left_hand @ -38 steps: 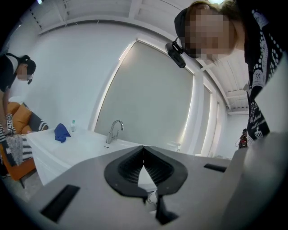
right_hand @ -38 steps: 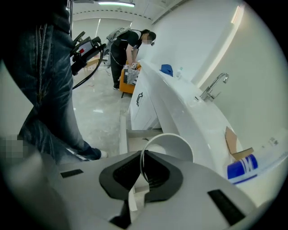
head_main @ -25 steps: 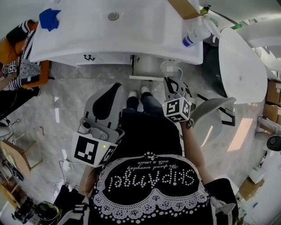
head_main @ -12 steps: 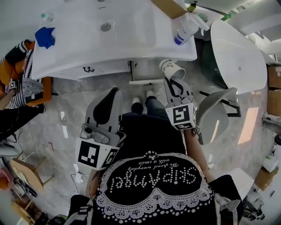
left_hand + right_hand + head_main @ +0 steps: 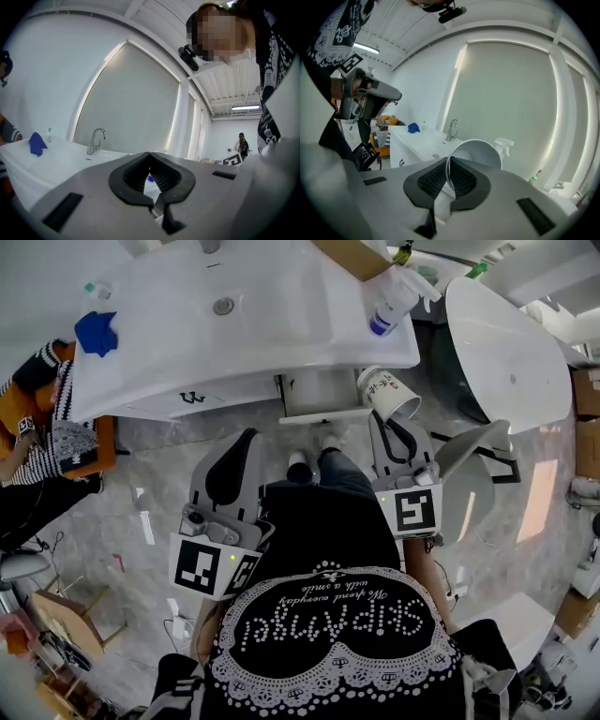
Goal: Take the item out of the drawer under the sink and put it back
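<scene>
A white paper cup (image 5: 387, 393) with print on its side hangs tilted in front of the sink counter (image 5: 234, 343), mouth toward me. My right gripper (image 5: 382, 416) is shut on its rim; in the right gripper view the thin cup wall (image 5: 480, 152) stands pinched between the black pads (image 5: 461, 180). Just left of the cup, the drawer (image 5: 319, 395) under the sink stands open. My left gripper (image 5: 246, 435) is held level over the floor, well short of the cabinet. Its jaws (image 5: 150, 157) meet at the tips with nothing between them.
On the counter lie a blue cloth (image 5: 97, 332), a spray bottle (image 5: 389, 307) and a cardboard box (image 5: 354, 254). A white bathtub (image 5: 506, 343) stands to the right. A seated person (image 5: 37, 399) is at the left of the cabinet. A faucet (image 5: 96, 139) stands behind the basin.
The right gripper has risen with the cup and rolled, so the cup now hangs near the counter's front edge. The left gripper has kept its place.
</scene>
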A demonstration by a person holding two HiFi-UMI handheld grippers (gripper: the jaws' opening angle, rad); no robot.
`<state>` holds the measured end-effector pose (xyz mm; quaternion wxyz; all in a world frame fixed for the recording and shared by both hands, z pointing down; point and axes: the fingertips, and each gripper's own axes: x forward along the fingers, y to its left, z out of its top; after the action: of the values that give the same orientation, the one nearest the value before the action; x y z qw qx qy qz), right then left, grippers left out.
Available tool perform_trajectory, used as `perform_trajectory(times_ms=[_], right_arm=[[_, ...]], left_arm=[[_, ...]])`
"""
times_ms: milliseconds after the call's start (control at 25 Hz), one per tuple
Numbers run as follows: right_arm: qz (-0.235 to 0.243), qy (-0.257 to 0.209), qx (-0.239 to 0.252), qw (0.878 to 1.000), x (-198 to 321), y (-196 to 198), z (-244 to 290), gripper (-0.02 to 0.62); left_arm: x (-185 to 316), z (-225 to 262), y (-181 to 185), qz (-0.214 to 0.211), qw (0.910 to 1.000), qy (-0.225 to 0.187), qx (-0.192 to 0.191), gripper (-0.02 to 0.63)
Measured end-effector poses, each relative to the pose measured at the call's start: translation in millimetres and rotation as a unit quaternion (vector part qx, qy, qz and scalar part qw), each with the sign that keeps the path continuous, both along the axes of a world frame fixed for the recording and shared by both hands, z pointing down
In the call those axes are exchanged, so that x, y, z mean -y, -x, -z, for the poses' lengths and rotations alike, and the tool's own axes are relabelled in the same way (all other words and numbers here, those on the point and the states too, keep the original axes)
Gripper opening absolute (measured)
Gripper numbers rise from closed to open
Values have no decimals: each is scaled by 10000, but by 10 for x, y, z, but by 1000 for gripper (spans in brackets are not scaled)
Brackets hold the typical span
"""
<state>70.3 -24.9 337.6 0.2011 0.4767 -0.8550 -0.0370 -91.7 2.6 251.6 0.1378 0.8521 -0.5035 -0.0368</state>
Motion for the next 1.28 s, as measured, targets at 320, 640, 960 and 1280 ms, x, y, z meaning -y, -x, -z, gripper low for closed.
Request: perform_trajectory(times_ms=[320,640,960,1280], right_arm=[[-146,-189,382,9990,46,74,251,25],[-370,-123,805,9960,-16,62,428,25],[-566,-67,940,9939,-165,-51,434,25],[-518,15,1055,9931,-225,-33,379,25]], left_arm=[[59,-15,-38,-130,9999,72,15,5],[150,-42,-45,-213,9997,129,-14,5],[192,-62,-103,-300,9995,131,-16,5],[174,-45,-53,-272,9996,76,-1,5]])
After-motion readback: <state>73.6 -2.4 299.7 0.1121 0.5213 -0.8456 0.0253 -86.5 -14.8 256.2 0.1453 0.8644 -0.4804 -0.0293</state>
